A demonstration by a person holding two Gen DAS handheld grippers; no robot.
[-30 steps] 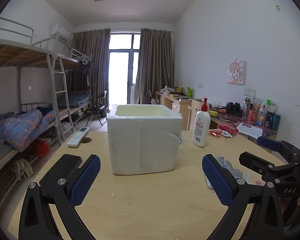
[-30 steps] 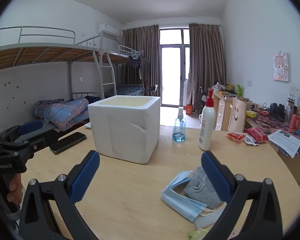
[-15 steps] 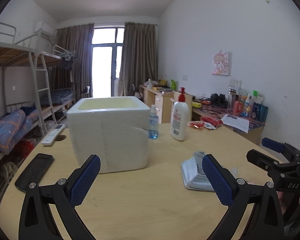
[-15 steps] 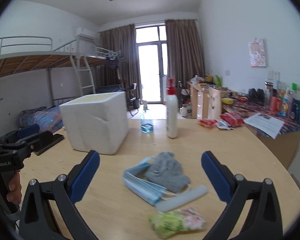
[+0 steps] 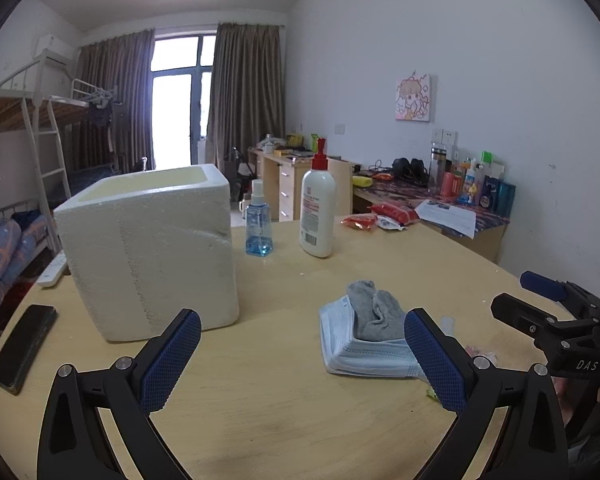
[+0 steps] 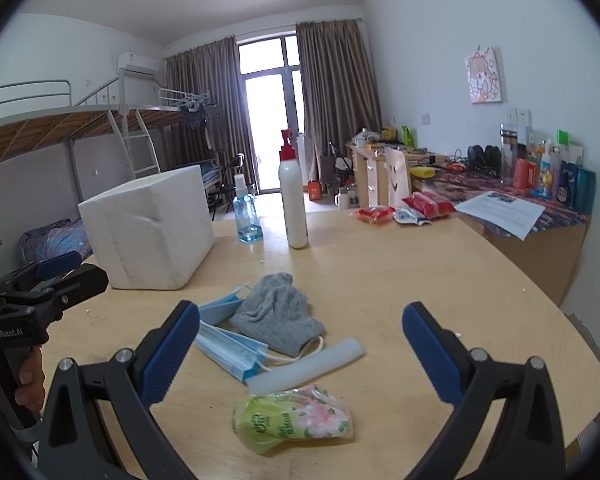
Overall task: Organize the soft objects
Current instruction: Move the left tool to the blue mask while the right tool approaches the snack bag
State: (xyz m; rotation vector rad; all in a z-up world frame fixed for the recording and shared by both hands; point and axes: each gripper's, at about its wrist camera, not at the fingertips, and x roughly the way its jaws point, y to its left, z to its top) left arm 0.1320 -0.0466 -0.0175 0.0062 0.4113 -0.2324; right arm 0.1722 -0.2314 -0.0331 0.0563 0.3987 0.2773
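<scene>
Foam container: white polystyrene box (image 6: pixel 148 232), open at the top, stands on the pale wooden round table (image 6: pixel 420 280), left of the soft pile and well apart from it.
Soft pile: crumpled grey knitted sock (image 6: pixel 278 314) lies on a stack of light-blue pleated face masks (image 6: pixel 226 344); a translucent white soft tube (image 6: pixel 306 366) touches the stack's near edge, and a green floral tissue packet (image 6: pixel 292 422) lies just in front of it.
Right gripper (image 6: pixel 300 354): blue-padded jaws spread wide, holding nothing, hovering over the pile.
Left gripper (image 5: pixel 302 360): jaws likewise wide apart and empty, its right pad near the masks.
Step in hand: approach, probably for a first pick; nothing is lifted yet.
Next move calls for: lowering one gripper onto a single item, likely the sock on top, pinching cloth only, then carrying it over the box's open top.
</scene>
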